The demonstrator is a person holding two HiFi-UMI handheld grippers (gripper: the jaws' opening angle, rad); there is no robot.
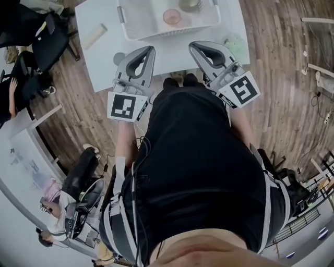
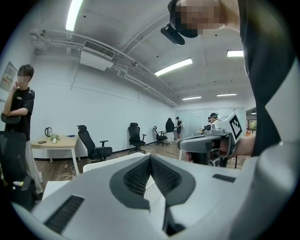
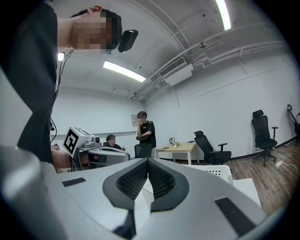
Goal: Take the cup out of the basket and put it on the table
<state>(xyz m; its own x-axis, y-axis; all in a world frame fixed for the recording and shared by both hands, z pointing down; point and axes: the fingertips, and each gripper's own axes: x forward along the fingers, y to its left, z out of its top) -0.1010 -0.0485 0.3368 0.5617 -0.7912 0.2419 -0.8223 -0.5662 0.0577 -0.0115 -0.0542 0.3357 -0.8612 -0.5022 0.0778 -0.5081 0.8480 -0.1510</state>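
We held both grippers by the near edge of the table [image 1: 104,57]. The left gripper [image 1: 150,50] and right gripper [image 1: 194,47] each had jaws pressed together with nothing between them. The pink cup [image 1: 171,17] sat inside the white basket [image 1: 123,18] on the table, well apart from both grippers. We couldn't identify the second item [image 1: 190,5] beside it.

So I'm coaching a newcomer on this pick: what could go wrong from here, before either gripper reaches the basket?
1. The left gripper and right gripper are both shut. Reaching in like that could shove the pink cup rather than grip it.
2. A darker round container sits close beside the pink cup in the basket and might get knocked.
3. The basket's walls could catch the cup as it is lifted out.
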